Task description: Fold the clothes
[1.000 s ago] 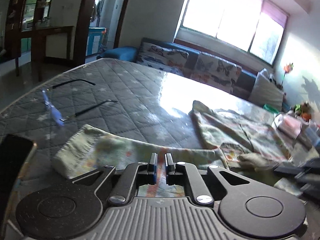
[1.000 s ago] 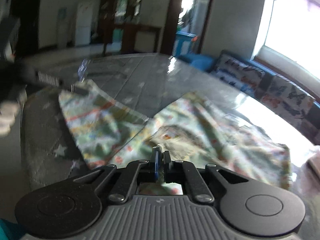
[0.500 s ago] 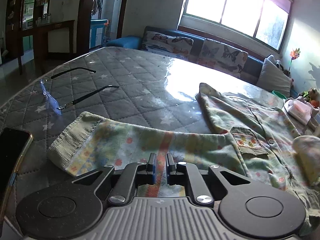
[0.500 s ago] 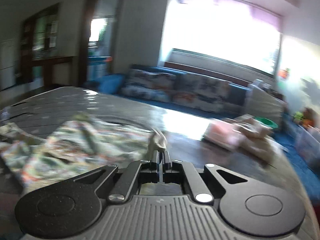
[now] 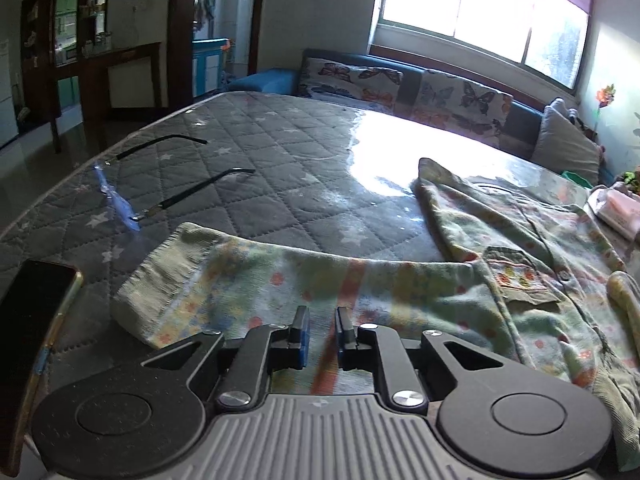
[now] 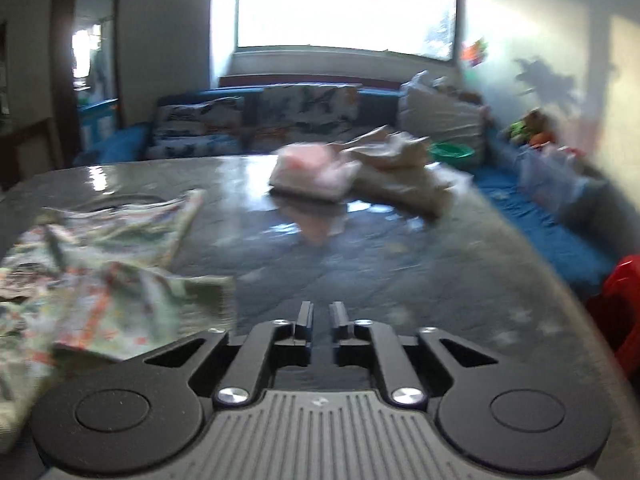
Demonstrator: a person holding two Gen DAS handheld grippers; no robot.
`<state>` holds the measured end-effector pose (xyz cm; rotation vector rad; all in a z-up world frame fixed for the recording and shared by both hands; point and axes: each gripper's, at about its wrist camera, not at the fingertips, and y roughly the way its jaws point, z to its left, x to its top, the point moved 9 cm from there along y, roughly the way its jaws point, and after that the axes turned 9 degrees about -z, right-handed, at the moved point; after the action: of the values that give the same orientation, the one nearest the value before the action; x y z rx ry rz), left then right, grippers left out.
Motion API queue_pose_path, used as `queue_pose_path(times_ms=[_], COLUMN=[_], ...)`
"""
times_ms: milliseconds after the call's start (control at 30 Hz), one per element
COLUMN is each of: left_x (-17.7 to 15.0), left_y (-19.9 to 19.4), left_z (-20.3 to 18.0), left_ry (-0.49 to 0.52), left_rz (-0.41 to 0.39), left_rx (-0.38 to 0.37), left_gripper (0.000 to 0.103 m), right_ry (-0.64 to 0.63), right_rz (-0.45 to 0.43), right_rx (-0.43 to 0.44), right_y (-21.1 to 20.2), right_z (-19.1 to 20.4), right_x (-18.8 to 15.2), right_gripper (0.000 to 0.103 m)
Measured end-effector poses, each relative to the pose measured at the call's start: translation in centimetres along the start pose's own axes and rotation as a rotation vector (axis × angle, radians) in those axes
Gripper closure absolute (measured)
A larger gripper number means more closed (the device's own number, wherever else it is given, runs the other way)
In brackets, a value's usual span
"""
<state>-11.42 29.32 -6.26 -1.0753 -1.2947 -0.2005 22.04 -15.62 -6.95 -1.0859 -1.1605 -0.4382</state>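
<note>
A pale green patterned shirt [image 5: 520, 240] lies spread on the grey quilted table [image 5: 260, 152], its sleeve [image 5: 280, 276] stretched left to a ribbed cuff [image 5: 160, 280]. My left gripper [image 5: 323, 320] hovers low over the sleeve; its jaws are opening, the cloth shows through the narrow gap, and the pads do not press on it. In the right wrist view, the shirt [image 6: 100, 280] lies to the left. My right gripper [image 6: 320, 312] is over bare table [image 6: 400, 272], with its jaws opening and nothing between them.
Spectacles [image 5: 160, 200] and a dark phone [image 5: 32, 320] lie left of the sleeve near the table edge. A folded pink item [image 6: 312, 176] and a beige garment [image 6: 400, 172] sit at the far side. A red chair [image 6: 620, 312] stands off the right edge, with a sofa behind.
The right gripper let go of the shirt fabric it pinched and swung right onto bare table, jaws parting. The left gripper's jaws parted slightly; the sleeve now lies flat.
</note>
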Motion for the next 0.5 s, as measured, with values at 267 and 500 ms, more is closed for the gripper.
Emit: queue_pose_path(times_ms=[267,500], left_x=[0.5,0.3], left_y=[-0.2,0.2], left_z=[2.4,3.3], left_ry=[-0.007,-0.001], left_rz=[-0.017,-0.019], left_rx=[0.068,0.089], left_gripper=[0.086,0.084], right_ry=[0.012,-0.023], right_rz=[0.073,0.095], right_rx=[0.118,0.141], right_y=[2.5,2.5], right_z=[4.2,5.2], right_x=[-2.2,-2.7], right_gripper=[0.066,0.093])
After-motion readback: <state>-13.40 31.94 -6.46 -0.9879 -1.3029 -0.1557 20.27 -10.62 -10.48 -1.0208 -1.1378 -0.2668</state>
